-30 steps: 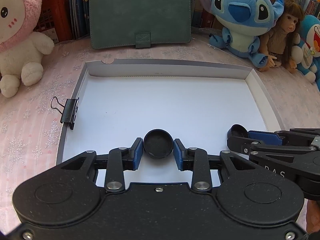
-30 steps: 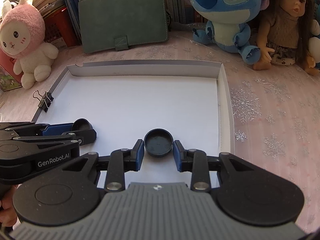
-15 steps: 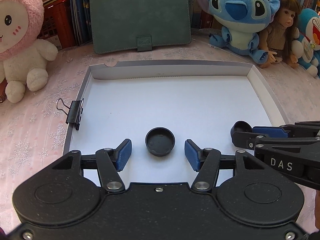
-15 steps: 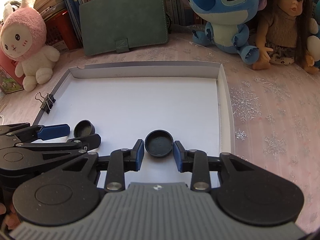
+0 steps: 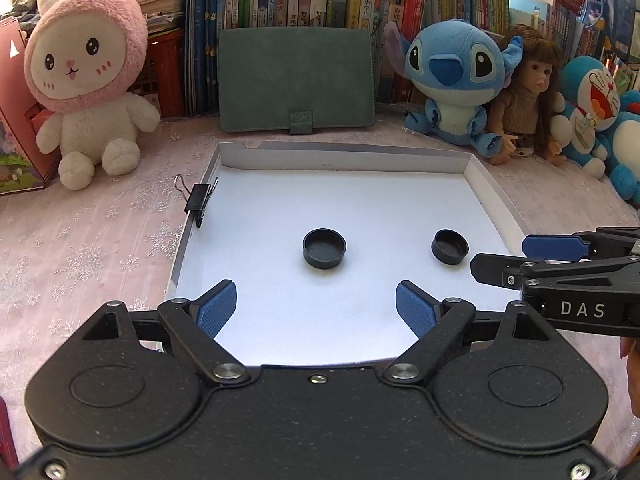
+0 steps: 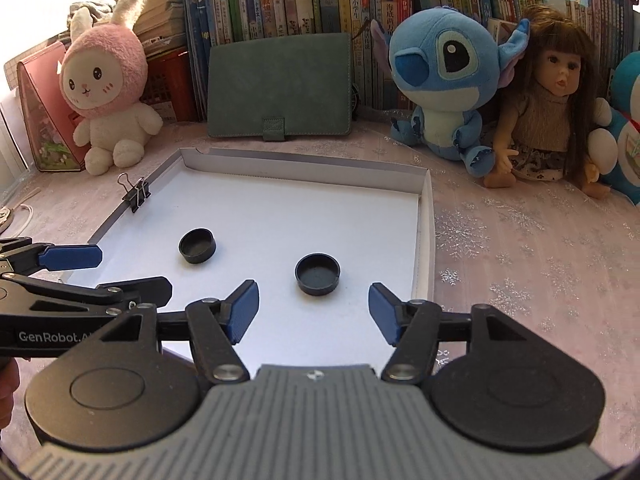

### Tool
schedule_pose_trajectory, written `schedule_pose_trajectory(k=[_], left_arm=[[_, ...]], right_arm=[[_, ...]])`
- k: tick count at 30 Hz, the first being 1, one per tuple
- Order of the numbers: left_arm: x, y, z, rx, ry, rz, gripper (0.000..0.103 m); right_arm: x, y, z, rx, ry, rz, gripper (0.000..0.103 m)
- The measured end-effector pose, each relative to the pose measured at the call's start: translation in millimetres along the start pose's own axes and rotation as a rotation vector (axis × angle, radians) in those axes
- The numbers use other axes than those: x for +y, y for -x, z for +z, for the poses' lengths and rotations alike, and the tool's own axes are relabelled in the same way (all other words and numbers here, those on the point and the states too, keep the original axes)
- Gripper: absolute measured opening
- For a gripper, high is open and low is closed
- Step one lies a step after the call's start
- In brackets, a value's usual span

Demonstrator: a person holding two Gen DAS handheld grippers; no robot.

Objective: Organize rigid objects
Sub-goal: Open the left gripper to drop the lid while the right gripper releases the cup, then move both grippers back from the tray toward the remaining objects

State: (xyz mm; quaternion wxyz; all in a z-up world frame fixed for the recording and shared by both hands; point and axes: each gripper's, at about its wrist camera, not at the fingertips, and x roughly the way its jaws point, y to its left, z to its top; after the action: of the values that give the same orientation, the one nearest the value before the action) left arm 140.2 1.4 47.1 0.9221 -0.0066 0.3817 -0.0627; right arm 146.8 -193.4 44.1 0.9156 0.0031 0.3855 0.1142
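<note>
A: What is shown of the grippers?

B: The left gripper (image 5: pixel 316 306) is seen with its jaws spread wide, having just been opening, and nothing is held between them. The left cap (image 5: pixel 324 249) lies free, just above the pads at the centre of the left wrist frame. The right gripper (image 6: pixel 313 310) has likewise just been opening; the right cap (image 6: pixel 317 274) sits clear of both pads, a little above them in the lower middle of the right wrist frame.

A: Where are the caps placed?

B: Both are set open side up on the white floor of the tray (image 5: pixel 490 204), well apart, side by side. In the left wrist frame the right cap appears right of centre, near the tray's right wall.

A: How is the release judged best finished?

B: A straight pull-back is advised, with the pads kept spread, so that neither cap is nudged or tipped. The two grippers are close together at the lower right of the left wrist frame, so contact between them should be avoided. The clip (image 5: pixel 199 201) on the tray's left rim is well away.
</note>
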Motion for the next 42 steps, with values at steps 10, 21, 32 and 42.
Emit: schedule_pose_trajectory(k=[10,21,32,42], left_arm=[[-10,48,-46,-0.104,-0.024,0.018,0.093],[-9,74,-95,-0.148,-0.018,-0.002,0.095],[-7,90,-125,-0.227,-0.045,0.065,0.096],[-7,92,-146,-0.217,-0.087,0.115,0.096]], right_arm=[[4,46,-32,-0.118,0.010,0.027,0.089],[7,73,-73,-0.183,0.010,0.049,0.098],[19,90,-101,-0.266,0.034,0.007,0.103],[33,87,-121,-0.277,0.041,-0.007,0.103]])
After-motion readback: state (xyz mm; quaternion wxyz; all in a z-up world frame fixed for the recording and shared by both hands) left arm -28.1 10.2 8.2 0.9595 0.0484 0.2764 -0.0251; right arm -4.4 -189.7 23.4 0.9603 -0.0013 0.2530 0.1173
